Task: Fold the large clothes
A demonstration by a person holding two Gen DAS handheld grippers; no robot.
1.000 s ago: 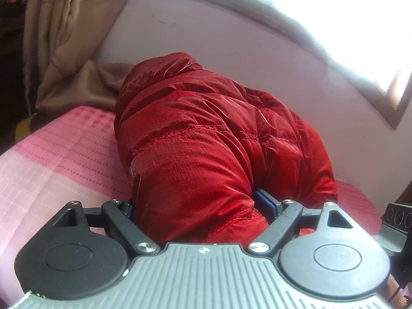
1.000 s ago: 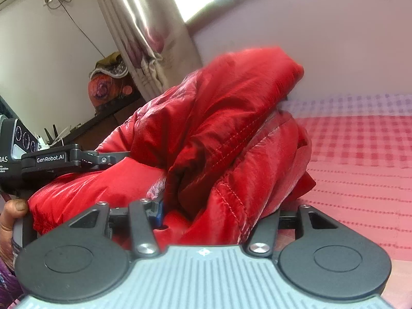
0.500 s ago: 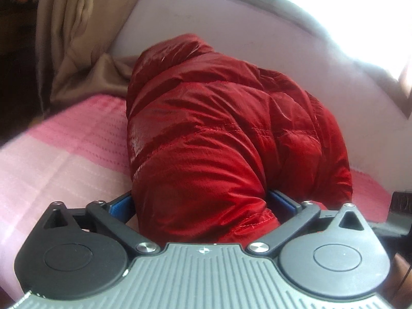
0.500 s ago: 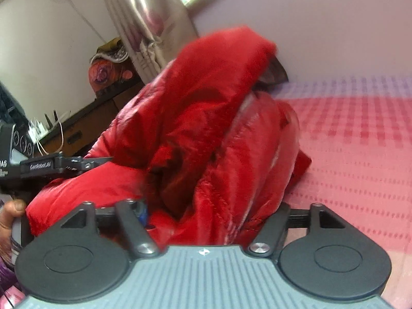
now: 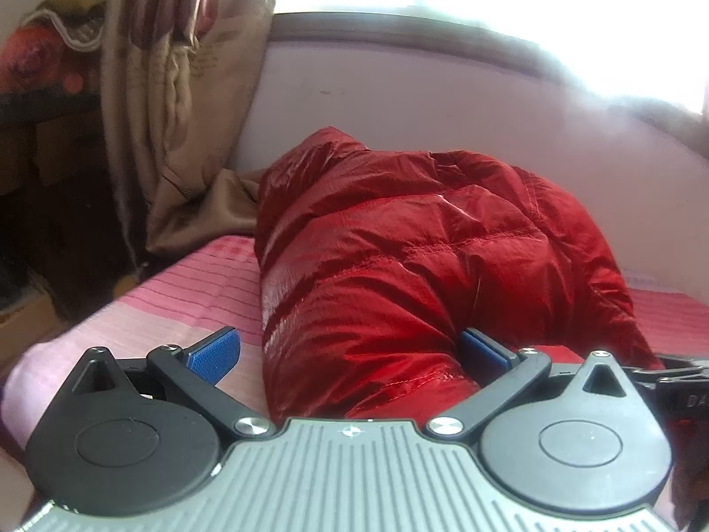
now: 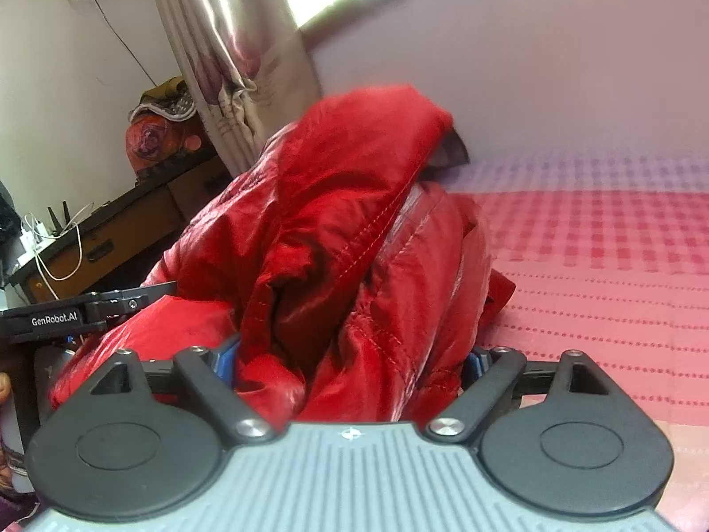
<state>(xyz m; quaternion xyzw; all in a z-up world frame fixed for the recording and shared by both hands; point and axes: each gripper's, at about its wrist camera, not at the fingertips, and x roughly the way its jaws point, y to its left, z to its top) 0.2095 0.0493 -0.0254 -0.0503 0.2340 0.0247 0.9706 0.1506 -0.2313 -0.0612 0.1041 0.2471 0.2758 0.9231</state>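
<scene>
A red puffer jacket (image 5: 421, 257) lies bunched on the pink bed (image 5: 195, 292). My left gripper (image 5: 348, 352) is open: its left pad stands clear of the fabric and its right pad touches the jacket's near edge, which lies between them. In the right wrist view the jacket (image 6: 354, 230) rises in a folded heap. My right gripper (image 6: 350, 361) has both pads against a thick bundle of the jacket. The left gripper's body (image 6: 84, 314) shows at the left of that view.
A beige curtain (image 5: 186, 102) hangs at the bed's far left corner, against a pale wall (image 5: 443, 102) under a bright window. A dark wooden cabinet (image 6: 115, 235) with cables stands left of the bed. The checked bed sheet (image 6: 598, 275) stretches to the right.
My left gripper has opened, its left pad coming off the jacket. The jacket has dropped lower onto the bed. My right gripper still has the bundle between its pads.
</scene>
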